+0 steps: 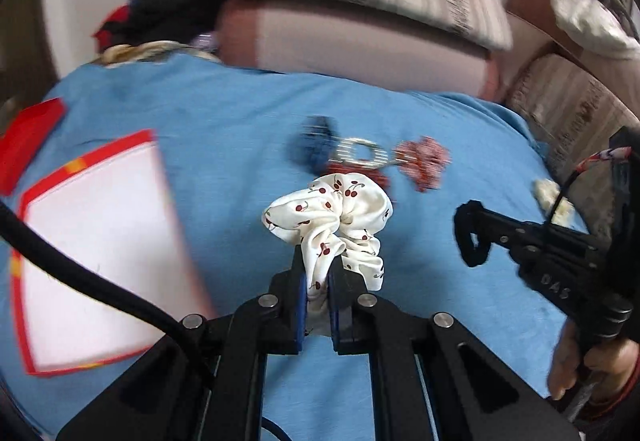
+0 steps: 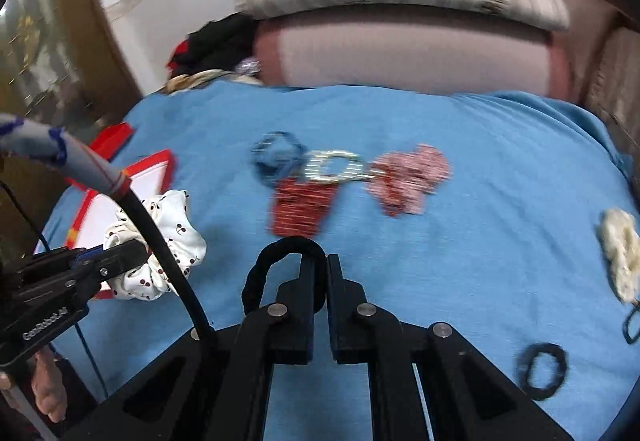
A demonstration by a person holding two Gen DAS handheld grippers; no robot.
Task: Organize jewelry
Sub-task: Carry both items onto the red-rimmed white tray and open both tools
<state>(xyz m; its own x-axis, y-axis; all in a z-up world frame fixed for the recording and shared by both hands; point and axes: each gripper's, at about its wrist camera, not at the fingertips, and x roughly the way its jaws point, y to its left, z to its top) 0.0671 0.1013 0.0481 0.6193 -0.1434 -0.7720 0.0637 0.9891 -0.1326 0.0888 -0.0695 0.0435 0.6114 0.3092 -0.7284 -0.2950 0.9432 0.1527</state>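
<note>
A white satin scrunchie printed with small red cherries (image 1: 336, 221) stands bunched at the centre of the left wrist view, pinched at its lower fold. A black braided elastic hair tie (image 2: 280, 269) loops upright at the lower centre of the right wrist view. In mid-frame a blurred cluster lies flat: a dark blue hair band (image 2: 278, 159), a silvery ring-shaped clip (image 2: 338, 165), a red patterned scrunchie (image 2: 302, 209) and a pink-red scrunchie (image 2: 412, 179). A cream fluffy scrunchie (image 2: 620, 249) lies at the right edge, a thin black hair tie (image 2: 542, 369) at lower right.

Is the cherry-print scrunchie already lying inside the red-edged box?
No: the left tongs are shut on the cherry-print scrunchie, holding it over the blue cloth, beside the red-edged box.
</note>
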